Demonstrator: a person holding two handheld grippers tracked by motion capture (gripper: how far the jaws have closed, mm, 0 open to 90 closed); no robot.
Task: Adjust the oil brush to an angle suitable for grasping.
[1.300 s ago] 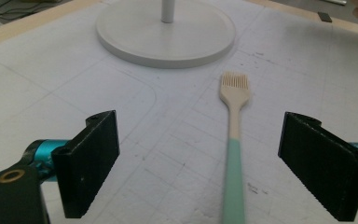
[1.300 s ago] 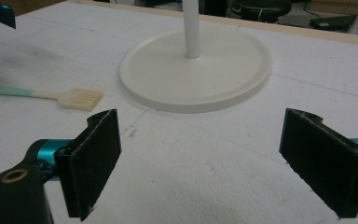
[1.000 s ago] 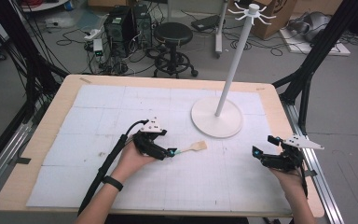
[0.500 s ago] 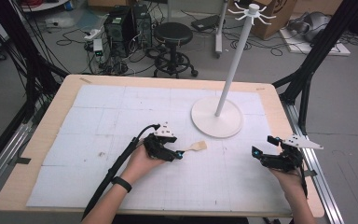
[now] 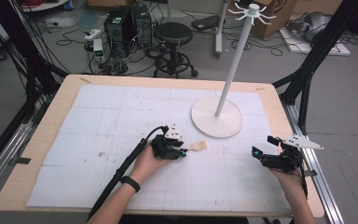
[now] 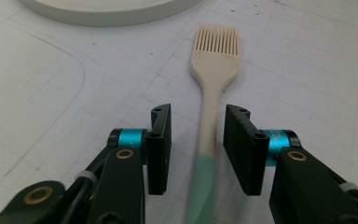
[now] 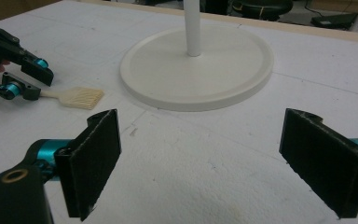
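Left gripper (image 5: pixel 182 153): high view, centre-left of frame, black body, cyan pins, grey three-cornered plate on top, cable trailing to the bottom edge. Jaws have just been closing, with the brush (image 6: pixel 213 88) handle between them. Left gripper view shows a thin gap on each side of the handle, so the flat black pads (image 6: pixel 161 147) are not pressing on it yet.

Brush: one, lying flat on the mat (image 5: pixel 98 121) just right of that gripper in the high view. Smooth cream handle turning pale green at the near end, flat head with a comb of stubby cream bristles. The green end and the bristle teeth are clear in the left gripper view; in the high view it is a small tan patch (image 5: pixel 198 146).

Stand (image 5: pixel 216 122): one, right of centre, smooth white round base with a raised rim, thin white pole, ring of hooks at the top of the frame. Hooks visible in the high view; the right gripper view cuts the pole off low.

Right gripper (image 5: pixel 262 148): lower right of the high view, jaws spread wide with nothing between them; its own view shows rough black foam pads (image 7: pixel 95 156) over bare mat.

Mat: white, matte, faint grid, on a wooden table (image 5: pixel 65 86).
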